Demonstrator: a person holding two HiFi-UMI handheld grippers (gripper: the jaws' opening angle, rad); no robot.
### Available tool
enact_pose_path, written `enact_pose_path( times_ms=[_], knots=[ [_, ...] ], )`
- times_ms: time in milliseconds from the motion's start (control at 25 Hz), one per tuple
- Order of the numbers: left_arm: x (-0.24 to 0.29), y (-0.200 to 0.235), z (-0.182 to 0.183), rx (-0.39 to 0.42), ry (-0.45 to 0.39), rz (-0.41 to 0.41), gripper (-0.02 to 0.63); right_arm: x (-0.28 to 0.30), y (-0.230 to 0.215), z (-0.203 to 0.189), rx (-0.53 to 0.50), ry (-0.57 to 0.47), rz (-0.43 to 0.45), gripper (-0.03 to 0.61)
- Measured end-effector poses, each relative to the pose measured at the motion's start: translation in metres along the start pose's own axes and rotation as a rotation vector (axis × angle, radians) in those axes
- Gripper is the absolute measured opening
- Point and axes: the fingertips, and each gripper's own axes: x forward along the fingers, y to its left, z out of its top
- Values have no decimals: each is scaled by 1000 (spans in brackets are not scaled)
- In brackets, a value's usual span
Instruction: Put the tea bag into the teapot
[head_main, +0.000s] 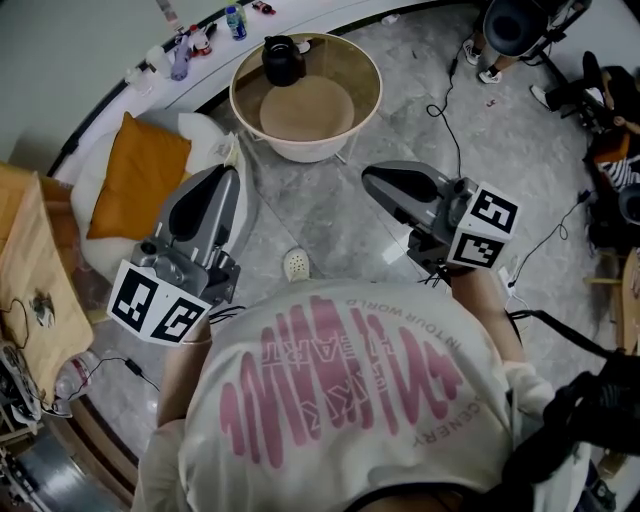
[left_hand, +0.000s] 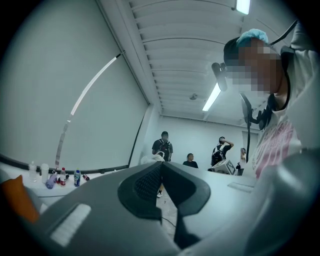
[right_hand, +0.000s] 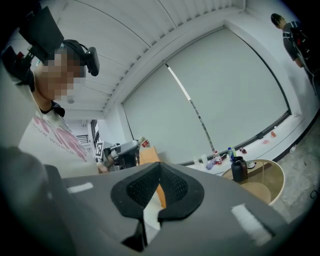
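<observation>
I see no tea bag for certain. A white sliver in the slit under my right gripper's (right_hand: 160, 166) closed jaws may be it, or the white seat behind. The black teapot (head_main: 283, 60) stands far ahead on the round, rimmed wooden table (head_main: 300, 153). My left gripper (left_hand: 161, 164) is closed and empty. I judge this the approach; next I must close on the pot's mouth.

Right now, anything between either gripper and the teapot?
Nothing visible. The teapot stands on the round table, near its far rim. Between it and the left gripper and the right gripper there is only bare floor and the table's near rim.
</observation>
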Motion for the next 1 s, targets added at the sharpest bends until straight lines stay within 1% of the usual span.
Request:
enact_pose_path(
  times_ms=[280,640,880,1000],
  knots=[
    [14,41,-3,-9,18,-24,18,33,-24,-1,27,15,-25,3],
    [24,92,2,-25,33,-35,18,82,-49,10,39,26,-24,3],
    [28,130,7,-28,38,-44,18,116,-66,23,65,-10,-21,3],
    [32,149,9,-28,41,-51,18,134,-74,25,60,-5,-26,3]
  ],
)
